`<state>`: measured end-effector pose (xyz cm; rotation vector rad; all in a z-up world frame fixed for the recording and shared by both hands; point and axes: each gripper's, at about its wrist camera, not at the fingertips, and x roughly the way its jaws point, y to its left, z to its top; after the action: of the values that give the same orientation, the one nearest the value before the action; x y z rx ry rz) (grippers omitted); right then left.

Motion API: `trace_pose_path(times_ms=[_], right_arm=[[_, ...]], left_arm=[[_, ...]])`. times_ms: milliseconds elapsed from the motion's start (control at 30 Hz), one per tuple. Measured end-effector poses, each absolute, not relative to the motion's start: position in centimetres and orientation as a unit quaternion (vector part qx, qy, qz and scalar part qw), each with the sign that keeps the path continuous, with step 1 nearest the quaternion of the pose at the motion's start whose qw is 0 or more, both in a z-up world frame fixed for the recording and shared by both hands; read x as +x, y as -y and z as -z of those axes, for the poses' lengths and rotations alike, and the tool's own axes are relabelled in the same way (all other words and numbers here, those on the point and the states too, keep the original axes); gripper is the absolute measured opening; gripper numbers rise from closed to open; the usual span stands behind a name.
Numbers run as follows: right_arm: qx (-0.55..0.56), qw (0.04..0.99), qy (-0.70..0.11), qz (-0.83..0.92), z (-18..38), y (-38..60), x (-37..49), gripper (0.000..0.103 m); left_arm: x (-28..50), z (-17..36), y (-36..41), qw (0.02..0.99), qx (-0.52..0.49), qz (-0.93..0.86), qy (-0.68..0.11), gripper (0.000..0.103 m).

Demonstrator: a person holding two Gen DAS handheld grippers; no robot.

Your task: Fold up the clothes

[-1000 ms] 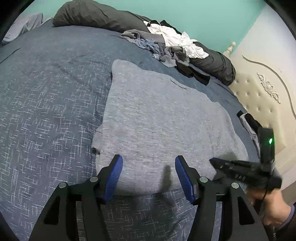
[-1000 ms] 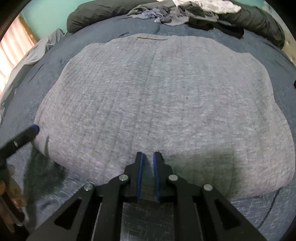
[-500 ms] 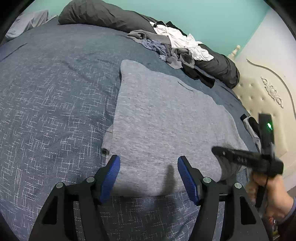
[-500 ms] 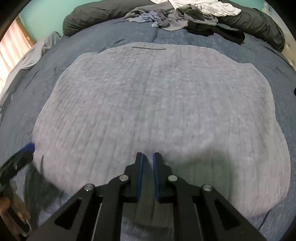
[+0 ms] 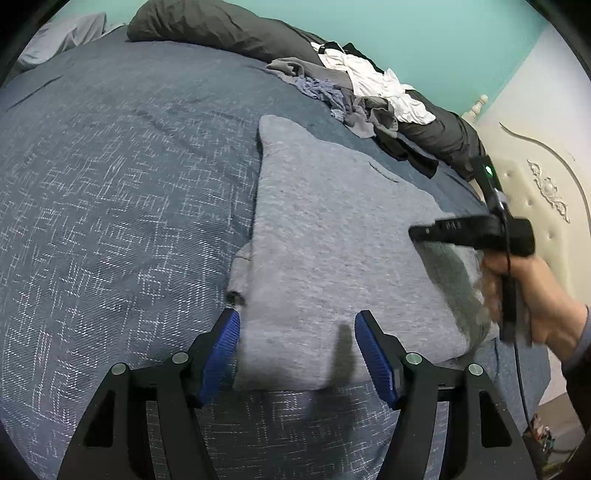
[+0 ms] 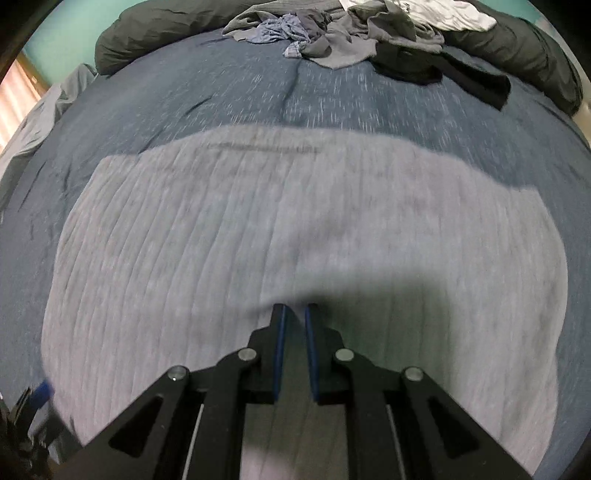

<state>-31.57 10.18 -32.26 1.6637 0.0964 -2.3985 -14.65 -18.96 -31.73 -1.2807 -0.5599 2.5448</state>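
Note:
A grey knit garment [image 5: 332, 240] lies flat on the blue bedcover [image 5: 110, 184]. My left gripper [image 5: 297, 321] is open, and its blue pads straddle the garment's near left corner just above the cloth. My right gripper [image 5: 417, 232], held by a hand [image 5: 535, 295], hovers raised over the garment's right side. In the right wrist view, the right gripper [image 6: 294, 310] is shut on the near edge of the garment [image 6: 258, 221], and the cloth rises toward its tips. The left gripper [image 6: 40, 391] shows as a blur at the lower left.
A pile of loose clothes [image 5: 354, 92] lies at the far side of the bed, seen also in the right wrist view [image 6: 332, 33]. Dark bedding [image 5: 221, 29] runs along the teal wall. A cream padded headboard [image 5: 535, 192] stands at the right.
My right gripper has risen and swung over the garment, carrying its near edge up. The left gripper stayed open at the near left corner and edged slightly closer.

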Motion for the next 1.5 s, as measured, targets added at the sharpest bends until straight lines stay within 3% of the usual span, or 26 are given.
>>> trace_pose_path(times_ms=[400,600,1033,1500], right_arm=[[0.553,0.096,-0.02,0.827,32.4,-8.8,-40.3,0.01],[0.552,0.104,-0.009,0.827,31.9,-9.3,-40.8,0.01],[0.612,0.167,0.001,0.773,31.6,-11.9,-25.2,0.01],[0.596,0.213,0.032,0.774,30.7,-16.8,-14.1,0.01]], left_arm=[[-15.0,32.6,20.8,0.109,-0.442,-0.864,0.213,0.069],[-15.2,32.8,20.5,0.112,-0.443,-0.864,0.213,0.069],[-14.4,31.8,19.8,0.11,-0.432,-0.868,0.218,0.07],[-13.9,30.9,18.6,0.104,-0.44,-0.865,0.219,0.07]])
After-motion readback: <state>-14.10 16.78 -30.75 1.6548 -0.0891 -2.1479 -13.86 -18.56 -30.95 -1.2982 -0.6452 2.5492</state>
